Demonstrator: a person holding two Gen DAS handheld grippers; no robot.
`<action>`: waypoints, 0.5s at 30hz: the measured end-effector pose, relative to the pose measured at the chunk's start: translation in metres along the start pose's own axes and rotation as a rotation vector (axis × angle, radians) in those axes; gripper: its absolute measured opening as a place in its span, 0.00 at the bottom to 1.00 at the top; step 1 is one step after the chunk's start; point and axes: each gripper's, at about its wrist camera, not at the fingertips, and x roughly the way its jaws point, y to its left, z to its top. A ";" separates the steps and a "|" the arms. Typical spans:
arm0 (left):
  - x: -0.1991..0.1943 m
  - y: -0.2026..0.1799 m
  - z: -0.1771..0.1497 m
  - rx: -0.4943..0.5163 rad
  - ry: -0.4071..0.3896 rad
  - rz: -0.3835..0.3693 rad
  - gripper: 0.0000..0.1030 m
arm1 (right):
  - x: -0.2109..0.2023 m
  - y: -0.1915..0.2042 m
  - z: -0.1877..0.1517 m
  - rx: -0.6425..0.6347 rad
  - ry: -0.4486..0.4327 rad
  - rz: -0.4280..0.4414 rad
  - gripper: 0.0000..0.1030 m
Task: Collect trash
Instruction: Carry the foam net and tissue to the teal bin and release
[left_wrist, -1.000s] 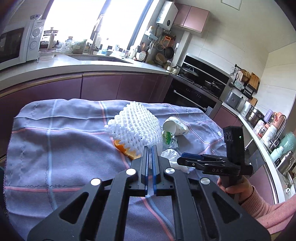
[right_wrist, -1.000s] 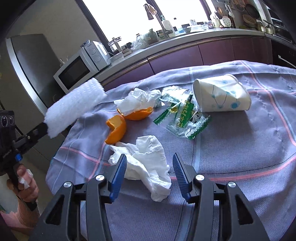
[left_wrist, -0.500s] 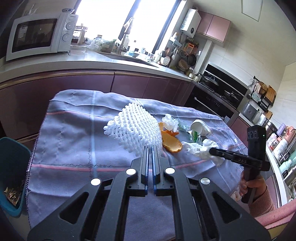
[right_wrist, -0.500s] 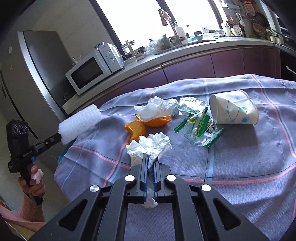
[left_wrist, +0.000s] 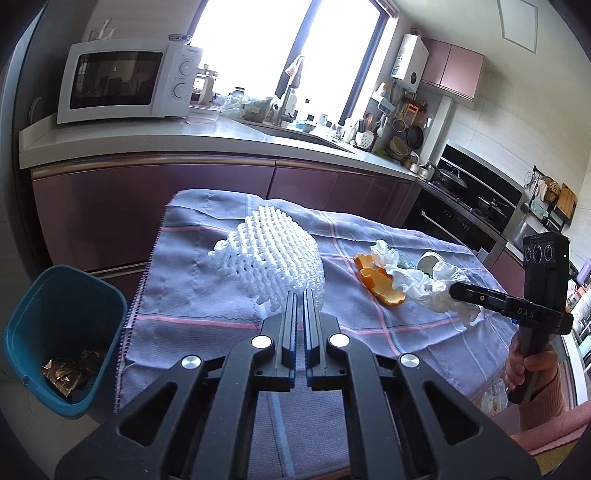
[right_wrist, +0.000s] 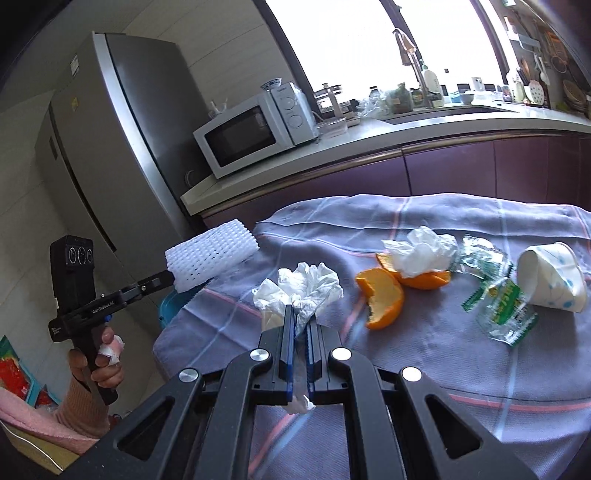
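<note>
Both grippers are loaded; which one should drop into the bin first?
Left, probably. The left gripper, shut on the foam net, is at the table edge nearest the blue bin. The right gripper, holding the tissue, sits further along the table.

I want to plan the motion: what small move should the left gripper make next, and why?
Probably carry the white foam net, already clamped in the left gripper, sideways over the teal bin beside the table, then open. The bin stands open at the left.

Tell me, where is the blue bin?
In the left wrist view, the blue bin stands on the floor at the lower left, beside the cloth-covered table and below the microwave.
</note>
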 end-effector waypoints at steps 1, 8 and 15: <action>-0.005 0.004 0.001 -0.006 -0.006 0.010 0.04 | 0.006 0.006 0.001 -0.011 0.006 0.015 0.04; -0.039 0.038 0.000 -0.053 -0.050 0.109 0.03 | 0.051 0.047 0.019 -0.091 0.051 0.117 0.04; -0.070 0.078 -0.005 -0.119 -0.082 0.212 0.04 | 0.103 0.093 0.034 -0.188 0.114 0.209 0.04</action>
